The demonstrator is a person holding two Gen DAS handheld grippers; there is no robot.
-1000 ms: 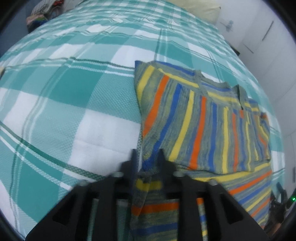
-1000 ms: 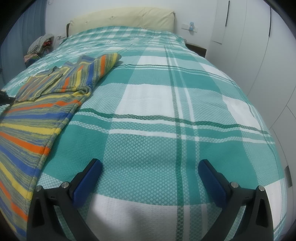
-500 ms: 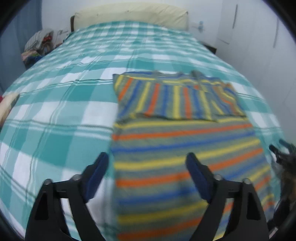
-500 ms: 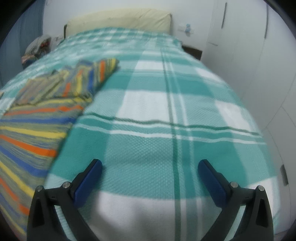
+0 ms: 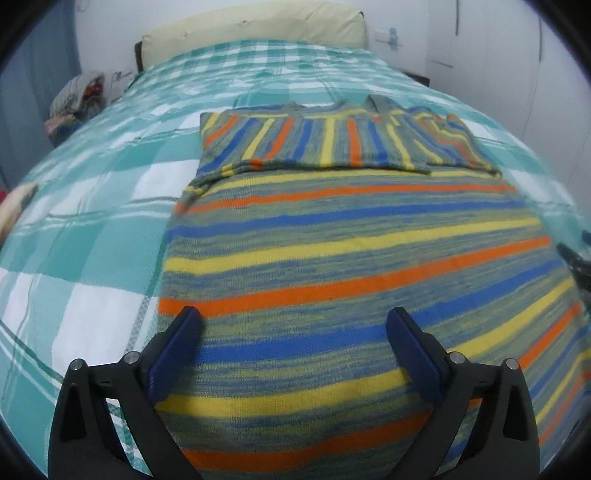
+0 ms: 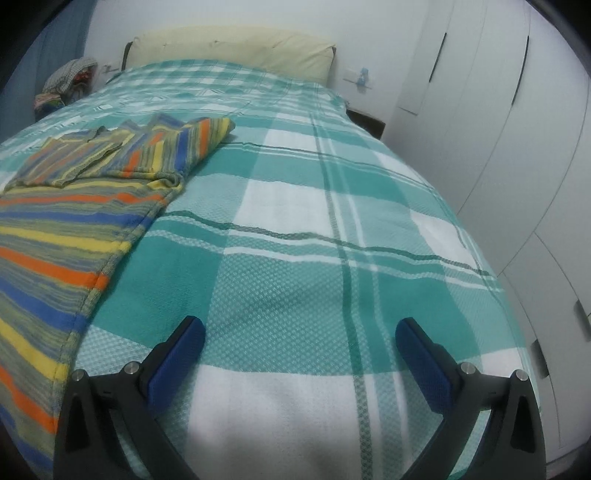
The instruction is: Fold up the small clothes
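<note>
Both tongs wide, nothing held.
Striped sweater (image 5: 351,258) flat mid-frame on plaid bedspread (image 6: 314,258), sleeves folded across top; left gripper (image 5: 291,332) poised over hem, right gripper (image 6: 299,339) off the sweater, over bare bedspread at lower frame.

The sweater (image 5: 351,258) wore orange, blue and yellow stripes over mottled grey-green. The bedspread (image 6: 314,258) was teal-and-white plaid; at the far end, the pillow (image 5: 255,33) was cream.
</note>
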